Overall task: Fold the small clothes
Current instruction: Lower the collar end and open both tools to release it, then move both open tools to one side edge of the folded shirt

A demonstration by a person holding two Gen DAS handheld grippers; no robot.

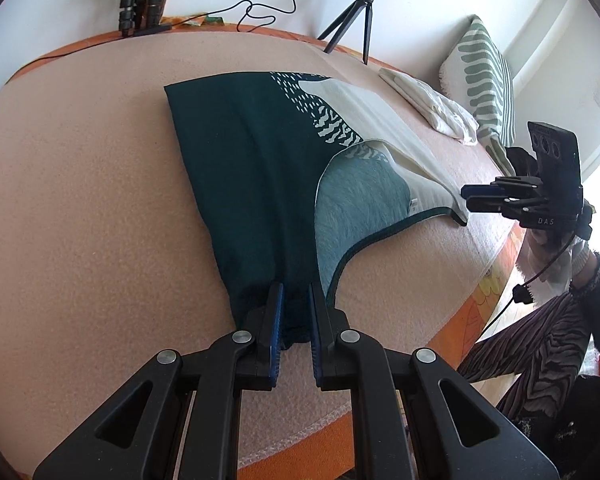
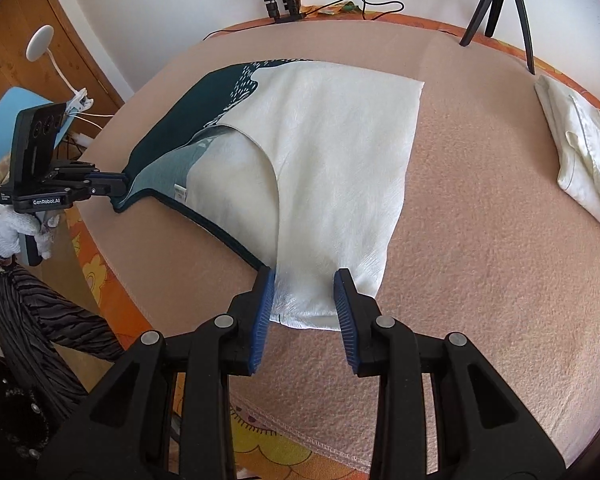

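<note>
A sleeveless top, dark green on one side and cream on the other (image 1: 260, 168) (image 2: 332, 152), lies flat on the pink blanket. My left gripper (image 1: 295, 292) has its fingers either side of the dark green shoulder strap, with a gap between jaws. My right gripper (image 2: 304, 280) is open with its fingers either side of the cream shoulder strap. In the left wrist view the right gripper (image 1: 470, 196) shows at the right edge by the cream strap. In the right wrist view the left gripper (image 2: 120, 188) shows at the left, at the dark strap.
A folded cream garment (image 1: 432, 108) (image 2: 580, 152) lies at the far right of the blanket (image 1: 80, 200). A striped pillow (image 1: 484, 80), a ring light tripod (image 1: 356, 12) and cables stand behind. The table edge with orange cloth (image 2: 100, 280) is near me.
</note>
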